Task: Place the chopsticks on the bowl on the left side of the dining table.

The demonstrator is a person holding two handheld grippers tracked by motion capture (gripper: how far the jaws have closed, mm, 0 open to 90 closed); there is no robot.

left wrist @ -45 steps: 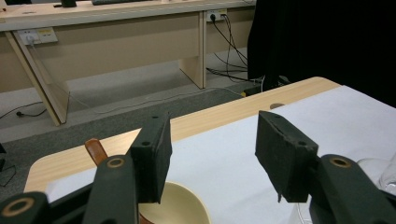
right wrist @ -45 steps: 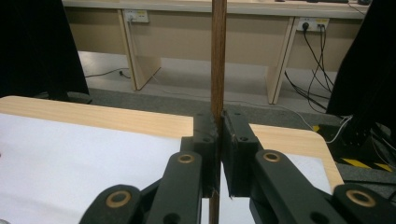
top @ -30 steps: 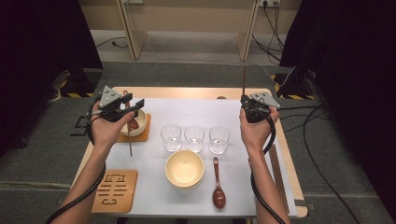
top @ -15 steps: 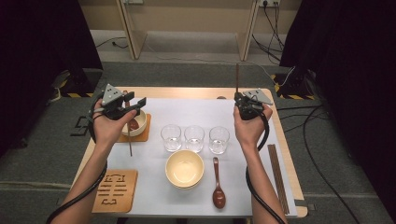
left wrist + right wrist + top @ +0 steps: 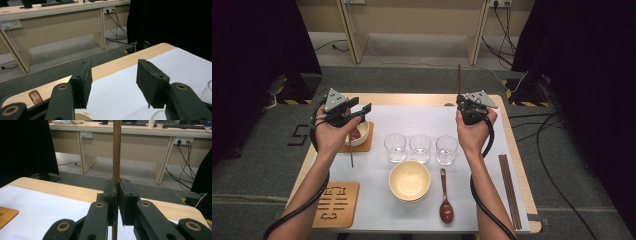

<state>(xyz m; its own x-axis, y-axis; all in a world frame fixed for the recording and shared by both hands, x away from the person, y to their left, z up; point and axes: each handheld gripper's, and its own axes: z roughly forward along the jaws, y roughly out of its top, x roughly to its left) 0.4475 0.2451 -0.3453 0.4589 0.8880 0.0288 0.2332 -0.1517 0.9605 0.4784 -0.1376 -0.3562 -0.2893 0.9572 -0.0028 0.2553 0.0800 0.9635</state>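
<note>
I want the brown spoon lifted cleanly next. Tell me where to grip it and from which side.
Grip the spoon at mid-handle, coming straight down from above. It lies flat with its handle pointing away from the person, bowl end nearest; the slim handle suits the jaws, closing across it. The yellow bowl sits close on its left.

On the flat brown wooden board (image 5: 336,204) near the left front corner of the table, cut-out shapes show that look like signs or letters. One at its bottom edge looks like a "3", but the rest are too small to read. A dark mark (image 5: 301,135) on the grey floor left of the table looks like a "5".
</note>
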